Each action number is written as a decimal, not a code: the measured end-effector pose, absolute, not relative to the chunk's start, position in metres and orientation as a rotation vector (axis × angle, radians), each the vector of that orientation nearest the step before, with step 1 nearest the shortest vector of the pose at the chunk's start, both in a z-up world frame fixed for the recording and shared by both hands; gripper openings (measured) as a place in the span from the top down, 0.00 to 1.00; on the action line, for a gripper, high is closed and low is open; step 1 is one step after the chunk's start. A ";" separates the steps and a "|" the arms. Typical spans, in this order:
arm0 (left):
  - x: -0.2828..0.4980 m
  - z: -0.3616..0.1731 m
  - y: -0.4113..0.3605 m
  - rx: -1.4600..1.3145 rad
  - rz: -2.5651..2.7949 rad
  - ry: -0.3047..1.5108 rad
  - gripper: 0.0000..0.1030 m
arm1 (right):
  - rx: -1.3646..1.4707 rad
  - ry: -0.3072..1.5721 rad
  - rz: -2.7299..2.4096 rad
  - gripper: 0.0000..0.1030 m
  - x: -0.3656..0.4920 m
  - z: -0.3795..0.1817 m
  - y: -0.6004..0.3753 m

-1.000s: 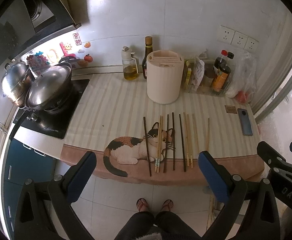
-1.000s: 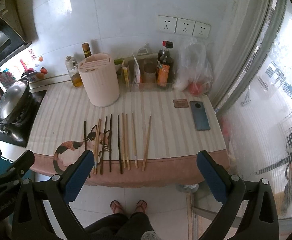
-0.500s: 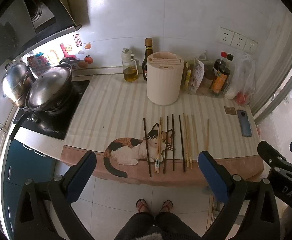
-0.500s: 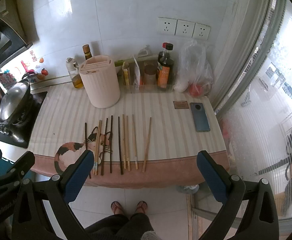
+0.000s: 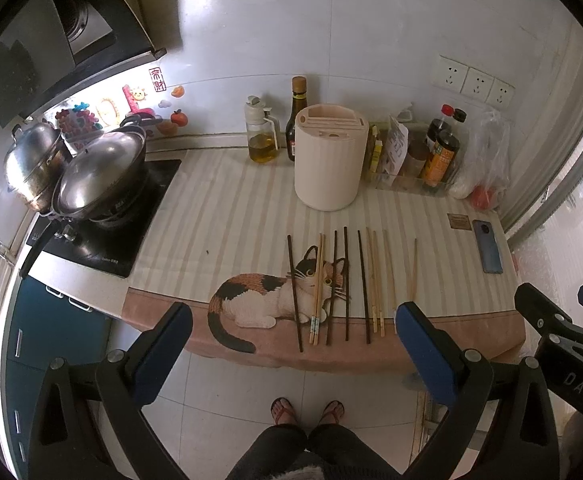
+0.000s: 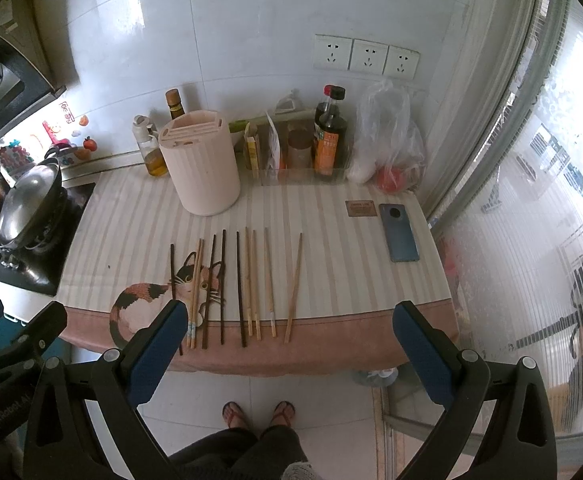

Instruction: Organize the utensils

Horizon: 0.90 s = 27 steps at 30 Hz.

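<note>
Several chopsticks, some dark (image 5: pixel 294 288) (image 6: pixel 240 288) and some pale wood (image 5: pixel 389 280) (image 6: pixel 268 280), lie side by side on a striped cloth with a cat picture (image 5: pixel 275 300). Behind them stands a round cream utensil holder (image 5: pixel 329 156) (image 6: pixel 200 168) with slots in its top. My left gripper (image 5: pixel 291 348) hangs open in front of the counter edge, well short of the chopsticks. My right gripper (image 6: pixel 287 348) is open too, level with the counter's front edge, nothing between its fingers.
A wok and a steel pot (image 5: pixel 91 176) sit on a stove at the left. Oil and sauce bottles (image 5: pixel 261 136) (image 6: pixel 329 136), packets and a plastic bag (image 6: pixel 387 140) line the back wall. A blue phone (image 6: pixel 399 232) lies at the right. A person's feet (image 5: pixel 307 410) stand below.
Both grippers have drifted slightly; the counter sits a little higher in both views. Nothing on the counter has moved.
</note>
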<state>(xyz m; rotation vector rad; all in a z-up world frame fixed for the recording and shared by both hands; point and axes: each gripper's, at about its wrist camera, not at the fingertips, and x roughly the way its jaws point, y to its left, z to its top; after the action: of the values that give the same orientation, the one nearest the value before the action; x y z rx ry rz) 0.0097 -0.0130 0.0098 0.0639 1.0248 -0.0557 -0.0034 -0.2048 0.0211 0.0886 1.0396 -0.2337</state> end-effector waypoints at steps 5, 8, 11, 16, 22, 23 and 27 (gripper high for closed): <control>0.007 0.013 -0.011 0.059 -0.055 1.021 0.00 | 0.090 1.038 -0.233 0.00 -0.004 0.022 -0.204; 0.007 0.014 -0.010 0.061 -0.056 1.019 0.00 | 0.091 1.038 -0.233 0.00 -0.004 0.023 -0.203; 0.007 0.015 -0.010 0.061 -0.055 1.017 0.00 | 0.091 1.037 -0.234 0.00 -0.005 0.023 -0.203; 0.008 0.020 -0.009 0.058 -0.056 1.014 0.00 | 0.090 1.031 -0.234 0.00 -0.010 0.028 -0.197; 0.008 0.021 -0.006 0.059 -0.054 1.006 0.00 | 0.096 1.031 -0.239 0.00 -0.010 0.029 -0.197; 0.010 0.021 -0.006 0.060 -0.050 0.997 0.00 | 0.101 1.030 -0.244 0.00 -0.010 0.030 -0.197; 0.026 0.012 -0.002 0.101 -0.019 0.954 0.00 | 0.128 1.011 -0.261 0.00 -0.008 0.024 -0.198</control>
<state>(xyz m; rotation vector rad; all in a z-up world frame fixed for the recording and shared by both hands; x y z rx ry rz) 0.0259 -0.0021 0.0125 0.1007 0.9542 -0.0188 -0.0082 -0.1975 0.0244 0.1280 1.0109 -0.2609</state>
